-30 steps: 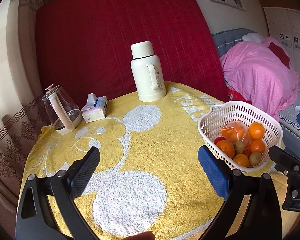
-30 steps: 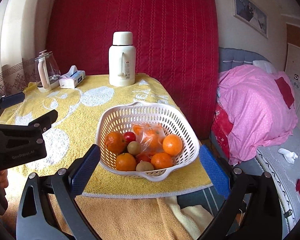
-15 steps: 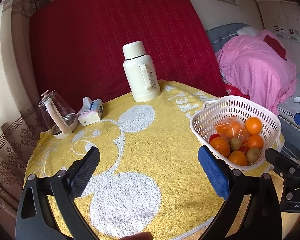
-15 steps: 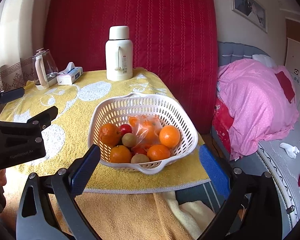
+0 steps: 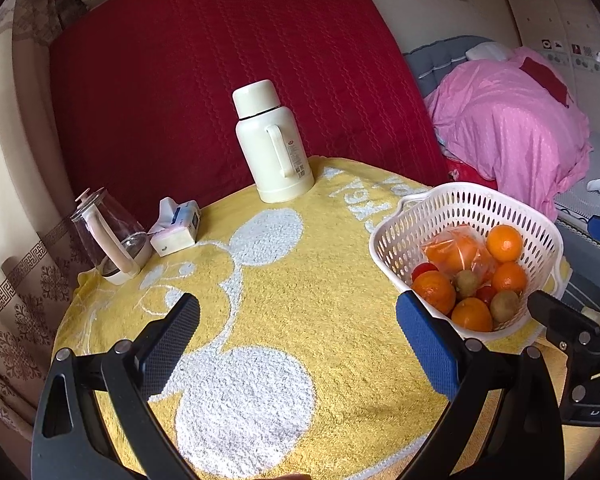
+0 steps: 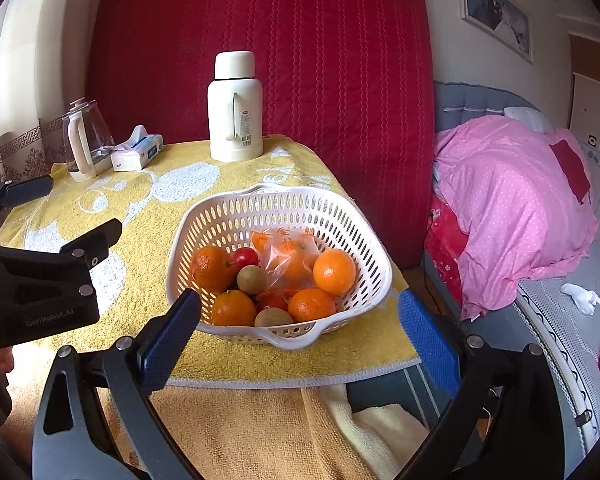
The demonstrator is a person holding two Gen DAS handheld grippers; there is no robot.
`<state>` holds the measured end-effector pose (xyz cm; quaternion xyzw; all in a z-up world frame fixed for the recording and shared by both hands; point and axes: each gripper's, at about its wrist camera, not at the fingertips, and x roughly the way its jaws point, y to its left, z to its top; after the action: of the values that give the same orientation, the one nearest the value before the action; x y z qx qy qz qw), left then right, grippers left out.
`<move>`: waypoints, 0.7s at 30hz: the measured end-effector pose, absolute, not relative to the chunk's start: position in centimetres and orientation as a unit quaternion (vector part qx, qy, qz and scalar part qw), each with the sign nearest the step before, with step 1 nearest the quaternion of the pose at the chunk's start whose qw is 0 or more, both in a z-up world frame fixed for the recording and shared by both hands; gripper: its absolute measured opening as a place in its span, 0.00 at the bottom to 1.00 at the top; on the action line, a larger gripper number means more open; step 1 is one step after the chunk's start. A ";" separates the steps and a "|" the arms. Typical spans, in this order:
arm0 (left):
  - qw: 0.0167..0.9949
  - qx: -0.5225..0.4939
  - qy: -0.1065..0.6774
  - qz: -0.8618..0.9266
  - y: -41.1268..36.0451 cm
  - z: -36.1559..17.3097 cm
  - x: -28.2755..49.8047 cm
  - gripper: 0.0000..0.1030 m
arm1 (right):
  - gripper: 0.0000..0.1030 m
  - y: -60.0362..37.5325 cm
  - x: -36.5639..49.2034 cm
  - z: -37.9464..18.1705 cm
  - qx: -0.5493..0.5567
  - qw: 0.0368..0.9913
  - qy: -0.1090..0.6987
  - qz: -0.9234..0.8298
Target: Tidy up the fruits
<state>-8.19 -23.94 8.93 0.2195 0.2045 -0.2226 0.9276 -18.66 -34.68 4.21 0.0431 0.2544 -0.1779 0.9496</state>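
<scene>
A white perforated basket (image 6: 260, 212) (image 5: 432, 216) stands on the right end of a yellow towel-covered table (image 5: 284, 280). It holds several oranges (image 6: 334, 271), kiwis (image 6: 251, 279), a red fruit (image 6: 245, 257) and a clear bag of oranges (image 6: 286, 254). My right gripper (image 6: 298, 336) is open and empty, just in front of the basket's near rim. My left gripper (image 5: 298, 336) is open and empty over the bare middle of the table, left of the basket; it also shows in the right wrist view (image 6: 48, 240).
A cream thermos (image 5: 272, 144) stands at the back of the table. A glass kettle (image 5: 108, 240) and a tissue pack (image 5: 176, 228) sit at the back left. A bed with a pink quilt (image 6: 508, 208) lies to the right. An orange towel (image 6: 240, 432) hangs below the table's front edge.
Both grippers have moved forward and a little higher; the basket sits closer between the right gripper's fingers. Jaws stay open. Nothing on the table moved.
</scene>
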 end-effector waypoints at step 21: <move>0.921 0.236 0.203 -0.236 -25.0 8.6 -8.3 0.95 | 0.97 -35.3 -18.4 3.7 0.049 0.948 0.259 -0.178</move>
<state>-8.31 -25.01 8.59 0.2355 0.2030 -0.2360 0.9207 -18.40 -35.27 3.70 0.0491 0.2593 -0.1783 0.9479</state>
